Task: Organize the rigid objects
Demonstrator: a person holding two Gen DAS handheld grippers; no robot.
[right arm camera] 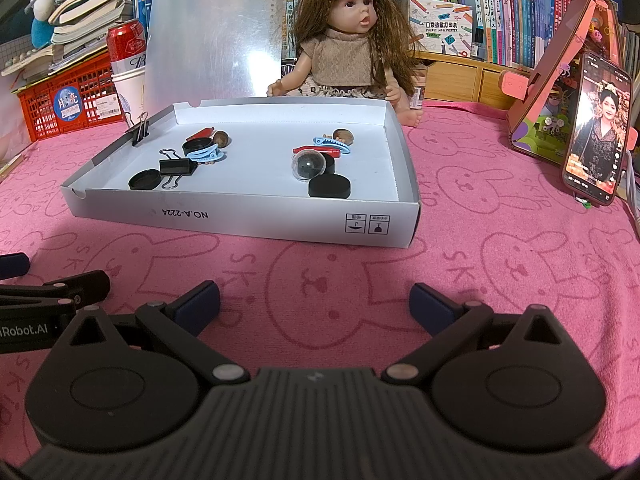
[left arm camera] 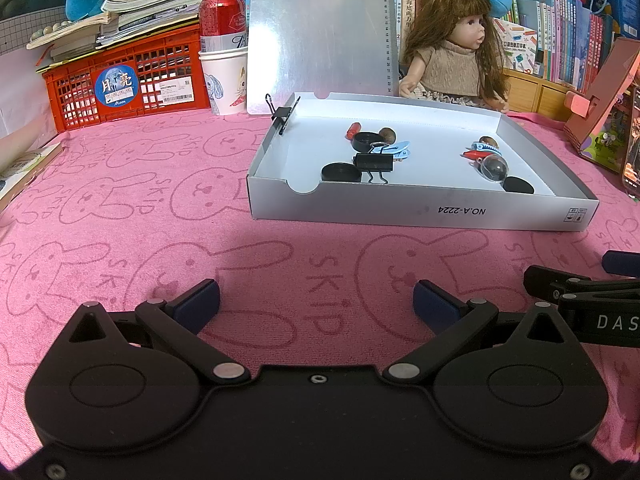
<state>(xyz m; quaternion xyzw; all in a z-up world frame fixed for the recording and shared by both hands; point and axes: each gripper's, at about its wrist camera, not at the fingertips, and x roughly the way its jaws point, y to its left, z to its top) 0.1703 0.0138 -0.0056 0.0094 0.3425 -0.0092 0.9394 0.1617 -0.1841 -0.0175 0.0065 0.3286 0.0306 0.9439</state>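
A shallow white box (left arm camera: 420, 210) (right arm camera: 240, 220) lies on the pink cloth ahead of both grippers. It holds two loose groups of small items. On the left are a black binder clip (left arm camera: 374, 163) (right arm camera: 176, 167), a black round cap (right arm camera: 145, 179), a blue hair clip (right arm camera: 206, 155) and a nut (right arm camera: 221, 138). On the right are a clear dome (left arm camera: 495, 168) (right arm camera: 307, 165), a black disc (right arm camera: 329, 186) and a red clip (right arm camera: 316, 150). Another binder clip (left arm camera: 283, 114) (right arm camera: 140, 130) grips the box's left wall. My left gripper (left arm camera: 316, 300) and right gripper (right arm camera: 314, 300) are open and empty over the cloth.
A doll (right arm camera: 348, 40) sits behind the box. A red crate (left arm camera: 124, 80), a can (left arm camera: 222, 16) in a paper cup and a metal sheet (left arm camera: 320, 32) stand at the back left. A phone (right arm camera: 598, 128) leans on a cardboard house at the right.
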